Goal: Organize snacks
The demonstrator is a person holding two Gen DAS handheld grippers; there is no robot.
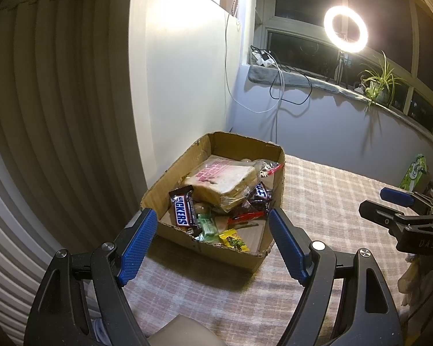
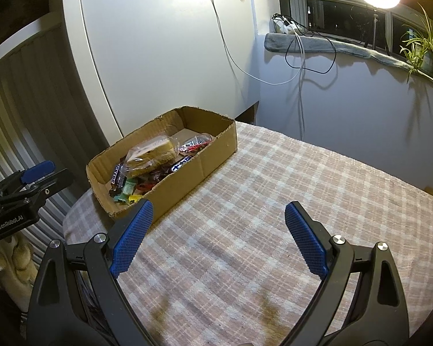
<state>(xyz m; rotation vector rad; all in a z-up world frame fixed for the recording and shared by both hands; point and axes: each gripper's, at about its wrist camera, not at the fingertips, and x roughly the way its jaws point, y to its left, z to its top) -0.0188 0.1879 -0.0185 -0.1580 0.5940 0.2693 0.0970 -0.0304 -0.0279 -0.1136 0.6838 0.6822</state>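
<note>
A shallow cardboard box [image 1: 246, 145] stands on the checked tablecloth [image 1: 326, 201] near the wall. It holds a wrapped sandwich [image 1: 225, 183], a Snickers bar [image 1: 183, 209], a second dark bar [image 1: 261, 194], a green packet [image 1: 209, 226], a yellow packet [image 1: 233, 240] and a clear bag with red print [image 1: 270, 168]. My left gripper [image 1: 213, 219] is open and empty, just in front of the box. My right gripper [image 2: 218, 212] is open and empty over bare cloth, right of the box [image 2: 216, 151]. The sandwich [image 2: 151, 157] shows there too.
A green snack bag [image 1: 415, 171] stands at the table's far right. A white cabinet [image 2: 164, 52] is behind the box. A ring light [image 1: 345, 28], cables and a potted plant [image 1: 381, 83] are on the windowsill. The right gripper shows in the left wrist view [image 1: 395, 204].
</note>
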